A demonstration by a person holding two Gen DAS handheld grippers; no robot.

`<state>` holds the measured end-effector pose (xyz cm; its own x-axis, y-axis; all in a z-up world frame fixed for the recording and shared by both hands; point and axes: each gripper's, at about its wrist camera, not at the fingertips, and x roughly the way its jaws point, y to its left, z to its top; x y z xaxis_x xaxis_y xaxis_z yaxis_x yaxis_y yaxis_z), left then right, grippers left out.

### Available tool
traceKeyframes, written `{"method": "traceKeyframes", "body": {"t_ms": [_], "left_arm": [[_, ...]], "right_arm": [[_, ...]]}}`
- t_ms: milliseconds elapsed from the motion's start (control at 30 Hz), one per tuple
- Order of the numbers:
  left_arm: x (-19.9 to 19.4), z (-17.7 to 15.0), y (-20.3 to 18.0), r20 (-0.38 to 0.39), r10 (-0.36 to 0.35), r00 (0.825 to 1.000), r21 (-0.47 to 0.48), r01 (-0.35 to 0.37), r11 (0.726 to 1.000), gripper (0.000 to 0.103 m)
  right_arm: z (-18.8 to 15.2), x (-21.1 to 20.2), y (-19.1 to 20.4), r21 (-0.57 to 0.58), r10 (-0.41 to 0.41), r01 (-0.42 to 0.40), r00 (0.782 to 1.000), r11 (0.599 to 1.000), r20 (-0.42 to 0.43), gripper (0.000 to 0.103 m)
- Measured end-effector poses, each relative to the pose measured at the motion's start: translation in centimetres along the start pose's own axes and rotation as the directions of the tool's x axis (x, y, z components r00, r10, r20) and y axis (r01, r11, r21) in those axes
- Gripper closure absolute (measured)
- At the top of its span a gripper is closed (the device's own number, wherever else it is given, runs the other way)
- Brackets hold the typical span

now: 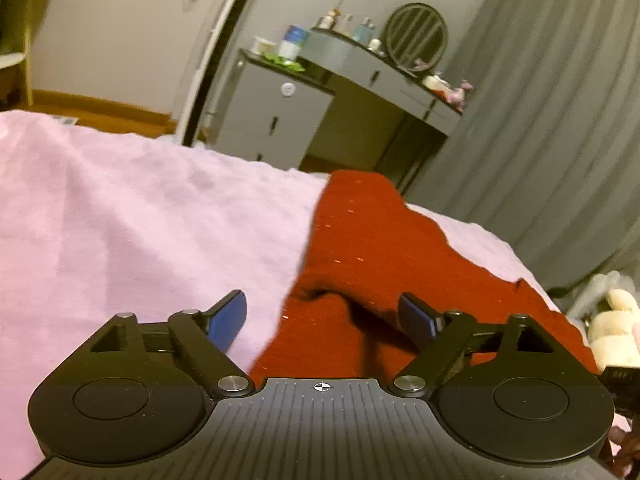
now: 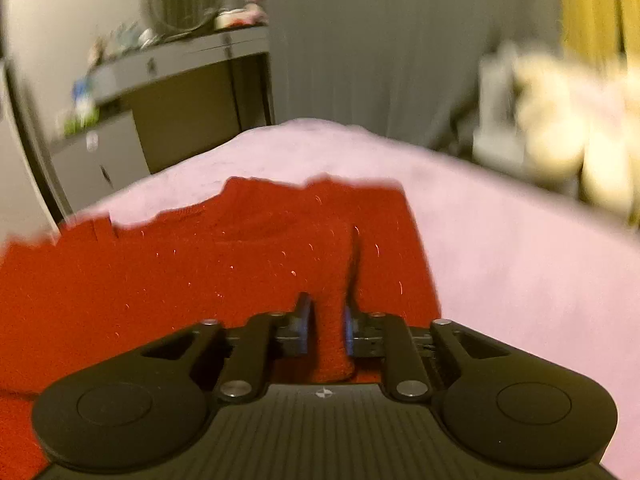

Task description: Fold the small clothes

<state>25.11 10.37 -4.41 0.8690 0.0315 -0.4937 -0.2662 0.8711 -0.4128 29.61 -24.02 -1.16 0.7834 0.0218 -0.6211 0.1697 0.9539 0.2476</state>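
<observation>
A red knit garment [image 1: 360, 248] with small glittery flecks lies spread on a pink blanket [image 1: 120, 216]. My left gripper [image 1: 322, 316] is open, its blue pads wide apart, hovering over the garment's near left edge where a fold rises. In the right wrist view the same red garment [image 2: 180, 264] spreads to the left. My right gripper [image 2: 326, 324] is shut on a pinched-up ridge of the red fabric near the garment's right edge, and the fabric bunches between the blue pads.
A grey dresser [image 1: 280, 112] with bottles and a round mirror [image 1: 416, 36] stands beyond the bed. Grey curtains [image 1: 540, 120] hang at the right. Plush toys [image 1: 614, 328] sit at the bed's right side. The pink blanket [image 2: 520, 264] extends right of the garment.
</observation>
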Motion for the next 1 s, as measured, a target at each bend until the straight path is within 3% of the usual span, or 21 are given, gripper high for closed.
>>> {"method": "traceKeyframes", "body": {"t_ms": [100, 200, 267, 433, 700, 800, 867, 1000], "left_arm": [[0.1, -0.4, -0.6, -0.003, 0.010, 1.000, 0.026, -0.010, 1.000, 0.014], [0.2, -0.7, -1.2, 0.000, 0.023, 1.000, 0.062, -0.023, 0.998, 0.014], [0.3, -0.9, -1.3, 0.000, 0.031, 1.000, 0.074, -0.031, 0.997, 0.013], [0.7, -1.4, -1.7, -0.001, 0.050, 0.999, 0.130, -0.049, 0.990, 0.013], [1.3, -2.0, -1.4, -0.006, 0.045, 0.999, 0.152, -0.044, 0.987, 0.009], [1.4, -2.1, -1.1, -0.008, 0.034, 0.999, 0.135, -0.033, 0.990, 0.008], [1.7, -2.0, -0.8, -0.018, 0.021, 1.000, 0.123, -0.019, 0.992, 0.006], [1.5, -1.9, -0.7, -0.025, 0.005, 1.000, 0.117, -0.002, 0.993, 0.006]], "right_arm": [[-0.2, -0.2, -0.3, -0.001, 0.031, -0.031, 1.000, 1.000, -0.003, 0.083], [0.2, -0.6, 1.3, -0.150, 0.021, -0.012, 0.998, 0.989, 0.056, 0.093], [0.3, -1.1, 1.9, -0.236, -0.023, 0.051, 0.993, 0.970, 0.119, 0.093], [0.1, 1.0, 1.2, -0.319, -0.169, 0.195, 0.980, 0.927, 0.108, 0.093], [0.0, 0.4, 1.2, -0.341, -0.150, 0.171, 0.985, 0.924, 0.087, 0.089], [-0.6, 1.3, 1.0, -0.386, -0.176, 0.190, 0.982, 0.903, 0.072, 0.081], [0.0, 0.7, 1.1, -0.385, -0.204, 0.210, 0.977, 0.899, 0.058, 0.063], [0.5, -3.7, 0.0, -0.292, -0.126, 0.119, 0.992, 0.949, -0.004, 0.062]]}}
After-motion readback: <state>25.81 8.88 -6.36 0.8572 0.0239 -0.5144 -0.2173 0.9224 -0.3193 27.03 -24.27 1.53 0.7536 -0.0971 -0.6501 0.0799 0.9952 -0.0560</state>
